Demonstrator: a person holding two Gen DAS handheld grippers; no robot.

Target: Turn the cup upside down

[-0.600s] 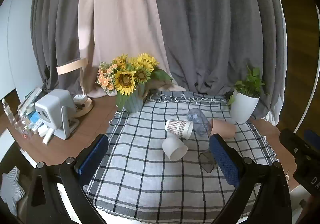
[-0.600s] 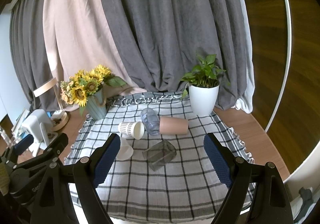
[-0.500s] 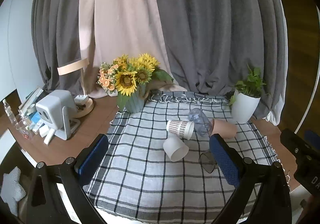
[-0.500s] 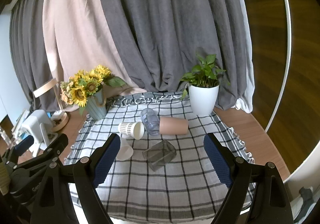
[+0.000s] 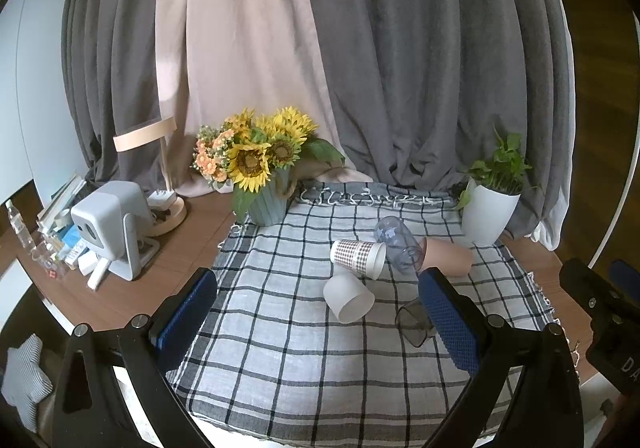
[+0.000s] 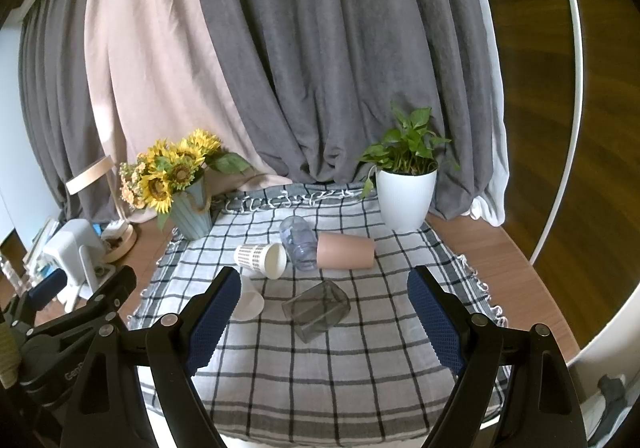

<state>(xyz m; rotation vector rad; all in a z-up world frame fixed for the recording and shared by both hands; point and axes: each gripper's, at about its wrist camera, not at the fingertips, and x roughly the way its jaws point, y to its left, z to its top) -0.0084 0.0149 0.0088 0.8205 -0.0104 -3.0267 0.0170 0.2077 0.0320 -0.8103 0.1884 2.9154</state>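
Several cups lie on their sides on a checked cloth (image 5: pixel 280 332): a white cup (image 5: pixel 347 298), a checked paper cup (image 5: pixel 358 252), a clear bluish cup (image 5: pixel 396 244), a pink cup (image 5: pixel 448 256) and a smoky square glass (image 6: pixel 318 308), partly hidden behind my left finger in the left wrist view (image 5: pixel 414 324). My left gripper (image 5: pixel 318 316) is open and empty, held above the cloth's near edge. My right gripper (image 6: pixel 320 314) is open and empty, with the smoky glass seen between its fingers but farther away.
A sunflower vase (image 5: pixel 266 203) stands at the cloth's back left and a white potted plant (image 6: pixel 406 199) at the back right. A white device (image 5: pixel 110 224), a lamp (image 5: pixel 160 167) and small clutter are at the left. Curtains hang behind.
Both grippers have hardly moved; the left view has drifted very slightly. The cups lie as before.
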